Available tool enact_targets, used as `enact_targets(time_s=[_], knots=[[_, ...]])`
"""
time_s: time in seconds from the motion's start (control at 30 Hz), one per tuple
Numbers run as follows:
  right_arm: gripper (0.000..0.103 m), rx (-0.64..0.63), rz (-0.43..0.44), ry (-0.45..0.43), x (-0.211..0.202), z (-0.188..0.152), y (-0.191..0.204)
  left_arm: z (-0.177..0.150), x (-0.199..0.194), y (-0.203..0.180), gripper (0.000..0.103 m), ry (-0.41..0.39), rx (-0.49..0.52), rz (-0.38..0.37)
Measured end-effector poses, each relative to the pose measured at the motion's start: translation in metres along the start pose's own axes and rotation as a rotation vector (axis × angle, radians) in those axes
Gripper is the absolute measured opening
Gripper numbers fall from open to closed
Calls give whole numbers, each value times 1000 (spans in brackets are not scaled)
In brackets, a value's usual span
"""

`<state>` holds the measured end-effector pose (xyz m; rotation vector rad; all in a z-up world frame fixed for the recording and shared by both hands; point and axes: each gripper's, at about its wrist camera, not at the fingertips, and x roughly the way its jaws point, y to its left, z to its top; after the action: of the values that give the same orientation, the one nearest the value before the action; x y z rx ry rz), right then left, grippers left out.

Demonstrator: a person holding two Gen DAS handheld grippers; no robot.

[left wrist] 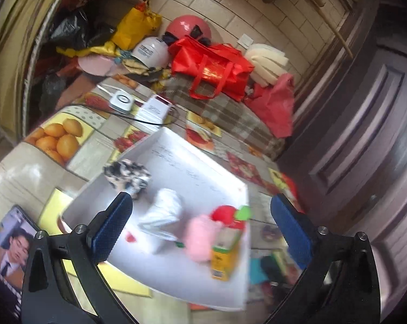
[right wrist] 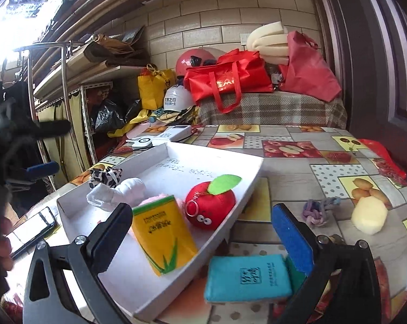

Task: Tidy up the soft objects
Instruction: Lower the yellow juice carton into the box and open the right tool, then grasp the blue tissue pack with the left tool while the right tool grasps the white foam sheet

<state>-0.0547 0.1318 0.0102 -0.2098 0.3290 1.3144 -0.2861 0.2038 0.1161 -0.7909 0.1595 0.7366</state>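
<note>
I count 1 white tray [right wrist: 246,186] w/ 5 things in it: 1 red apple toy [right wrist: 210,205], 1 yellow pack [right wrist: 163,232], 1 pink fluffy toy [left wrist: 200,236], 1 white sock [right wrist: 130,189], 1 spotted scrunchie [right wrist: 105,176]. Outside: 1 teal sponge [right wrist: 246,278], 1 purple knot [right wrist: 318,210], 1 yellow sponge [right wrist: 369,216].

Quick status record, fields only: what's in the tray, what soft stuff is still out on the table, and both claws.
tray: white tray on the fruit-print tablecloth
in tray: red plush apple, yellow tissue pack, pink plush, white rolled cloth, leopard-print scrunchie
still outside: teal sponge beside the tray, purple knotted rope, pale yellow sponge
left claw: open, empty, over the tray
right claw: open, empty, near the tray edge
</note>
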Motion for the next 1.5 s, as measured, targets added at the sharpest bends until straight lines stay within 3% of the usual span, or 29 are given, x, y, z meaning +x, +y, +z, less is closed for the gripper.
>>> enact_targets(time_s=[0.1, 0.23, 0.37, 0.43, 0.5, 0.63, 0.87, 1.03, 1.2, 1.37, 1.5], knots=[[103, 55, -43, -15, -21, -2, -26, 1, -43, -62, 103, -7, 59, -119], [103, 108, -132, -59, -49, -7, -60, -18, -92, -150, 103, -44, 223, -182], [103, 197, -196, -56, -64, -14, -94, -38, -107, -212, 103, 97, 332, -338], [103, 245, -220, -73, -70, -16, -108, -43, -113, -226, 103, 110, 361, -362], [103, 262, -237, -86, -74, -17, -113, -45, -115, -230, 103, 103, 382, -353], [103, 250, -226, -91, -75, -17, -108, -40, -107, -226, 103, 203, 327, -316], [103, 259, -223, -82, -74, -19, -110, -49, -103, -225, 103, 337, 292, -411], [103, 289, -226, -82, -75, -20, -116, -47, -116, -222, 103, 310, 260, -459], [103, 302, -224, -100, -79, -21, -119, -39, -134, -213, 103, 224, 245, -495], [103, 276, -253, -143, -95, -21, -125, -38, -107, -182, 103, 110, 275, -382], [103, 301, -293, -115, -113, -22, -159, -60, -36, -159, 103, 229, 319, -284]])
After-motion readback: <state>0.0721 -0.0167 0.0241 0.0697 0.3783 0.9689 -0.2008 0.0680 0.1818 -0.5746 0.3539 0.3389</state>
